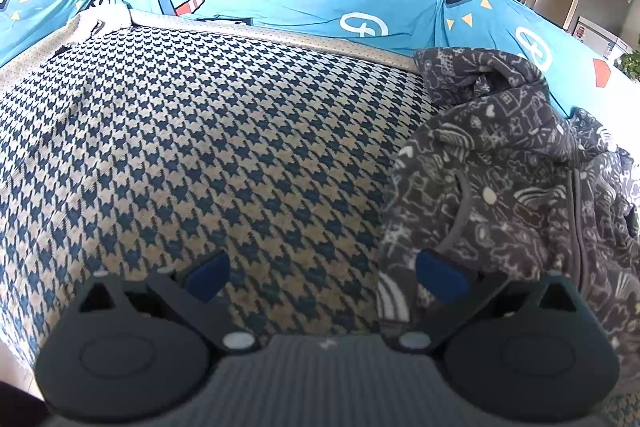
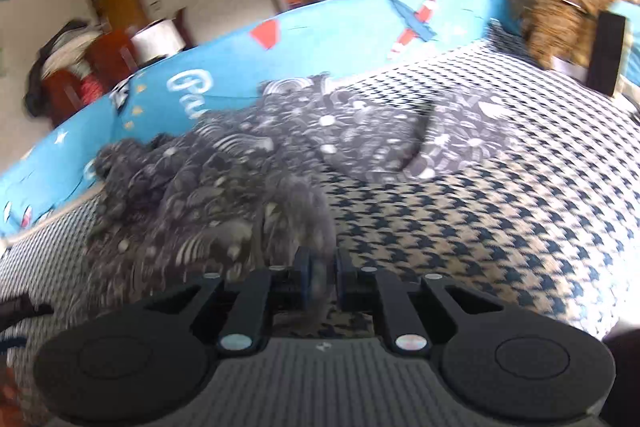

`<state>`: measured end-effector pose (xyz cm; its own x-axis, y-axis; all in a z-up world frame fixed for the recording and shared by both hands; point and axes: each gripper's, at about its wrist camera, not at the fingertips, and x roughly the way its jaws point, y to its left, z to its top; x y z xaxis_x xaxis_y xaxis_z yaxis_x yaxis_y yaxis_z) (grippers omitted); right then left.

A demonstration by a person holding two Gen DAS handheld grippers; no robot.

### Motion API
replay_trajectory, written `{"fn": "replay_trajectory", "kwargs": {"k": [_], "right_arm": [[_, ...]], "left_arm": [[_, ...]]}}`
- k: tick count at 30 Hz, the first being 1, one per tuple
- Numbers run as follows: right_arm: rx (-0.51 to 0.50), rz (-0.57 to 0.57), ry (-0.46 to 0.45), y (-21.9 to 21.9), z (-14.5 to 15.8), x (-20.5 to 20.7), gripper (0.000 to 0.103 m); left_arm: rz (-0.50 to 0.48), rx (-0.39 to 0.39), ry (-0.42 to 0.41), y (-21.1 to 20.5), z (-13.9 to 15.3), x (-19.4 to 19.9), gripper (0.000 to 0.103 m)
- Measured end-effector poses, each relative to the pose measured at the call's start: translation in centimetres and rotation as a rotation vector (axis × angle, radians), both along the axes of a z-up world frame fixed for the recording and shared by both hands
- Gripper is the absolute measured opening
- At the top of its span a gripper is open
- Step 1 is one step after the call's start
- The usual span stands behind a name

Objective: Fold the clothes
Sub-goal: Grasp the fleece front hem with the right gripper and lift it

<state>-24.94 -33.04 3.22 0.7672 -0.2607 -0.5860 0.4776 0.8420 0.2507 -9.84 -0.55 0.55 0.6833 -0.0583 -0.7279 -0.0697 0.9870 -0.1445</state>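
Nearest the right wrist camera, the right gripper has its jaws nearly together, pinching a blurred fold of the grey patterned garment, which lies heaped along the blue sofa back. Open houndstooth cushion spreads right of it. From the left wrist view, the left gripper stands wide apart and holds nothing, one fingertip over the garment's edge, bare cushion stretching leftward.
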Motion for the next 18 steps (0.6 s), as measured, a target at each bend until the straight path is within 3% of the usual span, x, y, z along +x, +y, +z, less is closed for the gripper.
{"fn": "replay_trajectory", "kwargs": {"k": [2,8,18], "right_arm": [[-0.013,0.0,-0.016,0.3,0.3,-0.2,0.023],[-0.034,0.129,-0.013,2.4,0.5,0.0,0.024],[0.034,0.403,0.16,7.8,-3.6,1.6,0.024]], "left_arm": [[-0.007,-0.006,0.006,0.2,0.0,-0.3,0.103],[-0.035,0.002,0.012,0.5,-0.2,-1.1,0.103],[-0.094,0.03,0.043,0.3,-1.2,-2.8,0.103]]}}
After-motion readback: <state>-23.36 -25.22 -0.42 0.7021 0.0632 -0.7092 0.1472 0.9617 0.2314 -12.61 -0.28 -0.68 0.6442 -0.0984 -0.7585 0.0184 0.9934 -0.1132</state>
